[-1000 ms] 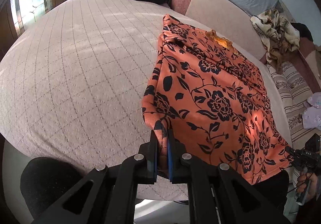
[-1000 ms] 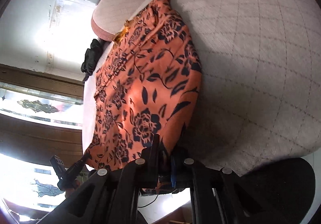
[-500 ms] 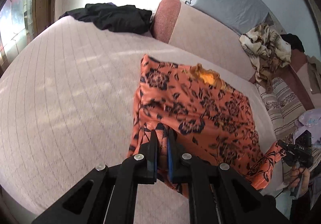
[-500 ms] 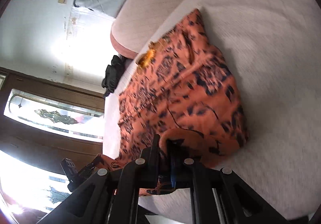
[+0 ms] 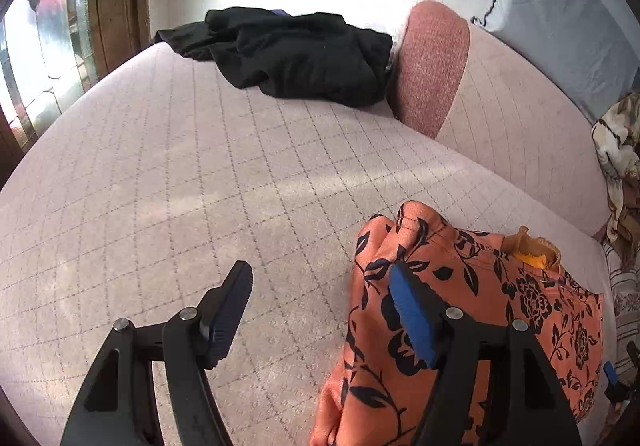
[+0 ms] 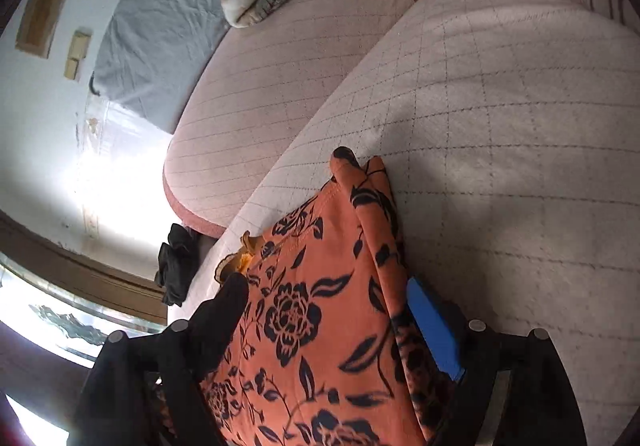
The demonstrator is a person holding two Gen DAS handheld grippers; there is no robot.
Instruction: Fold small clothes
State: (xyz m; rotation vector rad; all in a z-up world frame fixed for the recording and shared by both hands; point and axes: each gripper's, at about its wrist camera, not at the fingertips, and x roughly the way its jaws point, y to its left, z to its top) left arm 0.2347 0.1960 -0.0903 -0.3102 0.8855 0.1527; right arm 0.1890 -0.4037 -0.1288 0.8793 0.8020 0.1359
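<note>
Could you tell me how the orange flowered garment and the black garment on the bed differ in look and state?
The orange flowered garment bears a black flower print, while the black garment is plain. The orange one lies doubled over with a fairly neat edge; the black one sits in a crumpled heap. The orange one is right at the open left gripper, whose jaws have just been opening; the black one lies far off by the pink cushion. Both rest on the quilted bed cover.
</note>
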